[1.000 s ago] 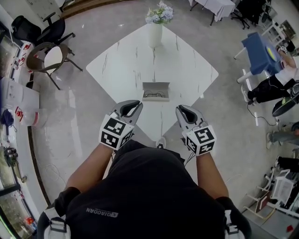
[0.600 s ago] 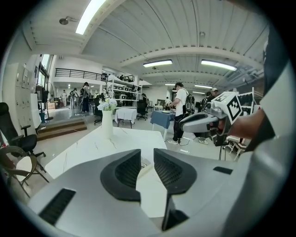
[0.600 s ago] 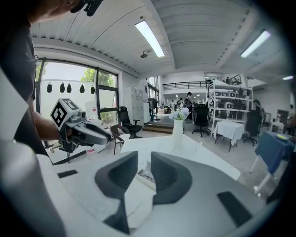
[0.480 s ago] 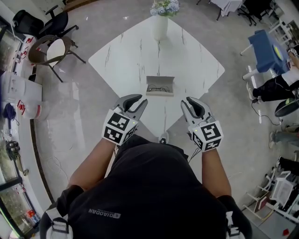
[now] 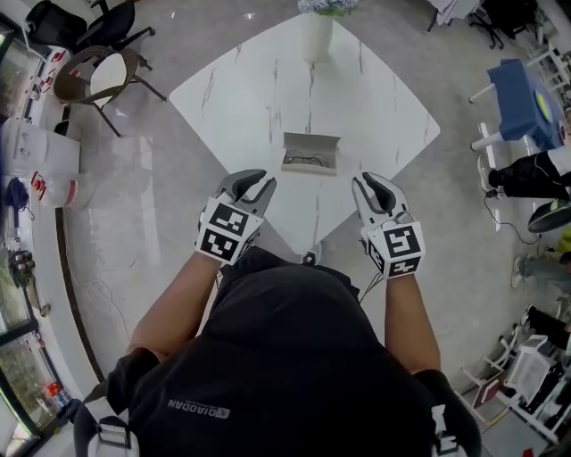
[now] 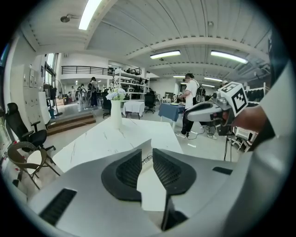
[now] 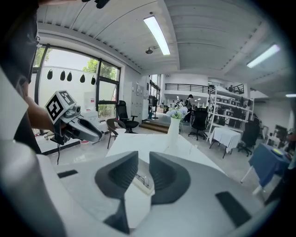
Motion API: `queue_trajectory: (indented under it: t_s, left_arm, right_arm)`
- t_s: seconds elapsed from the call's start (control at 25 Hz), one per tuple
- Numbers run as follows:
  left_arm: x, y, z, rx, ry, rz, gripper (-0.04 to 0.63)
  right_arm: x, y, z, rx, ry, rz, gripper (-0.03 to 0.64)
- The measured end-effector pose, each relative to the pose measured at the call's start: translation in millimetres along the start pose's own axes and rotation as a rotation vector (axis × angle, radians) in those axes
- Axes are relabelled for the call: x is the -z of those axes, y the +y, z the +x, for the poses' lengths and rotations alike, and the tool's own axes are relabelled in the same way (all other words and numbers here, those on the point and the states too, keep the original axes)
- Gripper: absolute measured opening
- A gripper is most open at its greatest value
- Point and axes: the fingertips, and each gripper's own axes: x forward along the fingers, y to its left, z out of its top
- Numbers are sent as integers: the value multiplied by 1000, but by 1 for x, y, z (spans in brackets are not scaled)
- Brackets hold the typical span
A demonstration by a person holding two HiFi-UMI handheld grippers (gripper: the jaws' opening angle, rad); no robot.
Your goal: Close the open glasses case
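Glasses case [image 5: 310,152] is left open on table [image 5: 259,89]; left gripper [image 5: 259,180] & right gripper [image 5: 366,183], jaws slightly apart & empty, have been edged fwd. Approach only, lid untouched.

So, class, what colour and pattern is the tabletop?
The tabletop is white with thin grey marble-like veins; the head view shows it best.

Flowers [image 5: 326,5] half off top edge

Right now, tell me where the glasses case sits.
In the head view, the open glasses case lies on the marble table, ahead of and between the left gripper and right gripper.
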Motion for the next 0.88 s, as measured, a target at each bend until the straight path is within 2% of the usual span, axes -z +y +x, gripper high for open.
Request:
queue_trajectory:
  t_s: [0.16,0.44,0.88]
  left_arm:
    - [21,0,19,-22,50,14,71]
    - [63,14,55,-34,149,20,66]
    - [87,36,106,-34,244,39,67]
  right_arm:
    - [14,-7,13,-5,41,-35,72]
    - [34,-17,45,-12,85,-5,72]
    - [48,-29,85,-37,147,9,72]
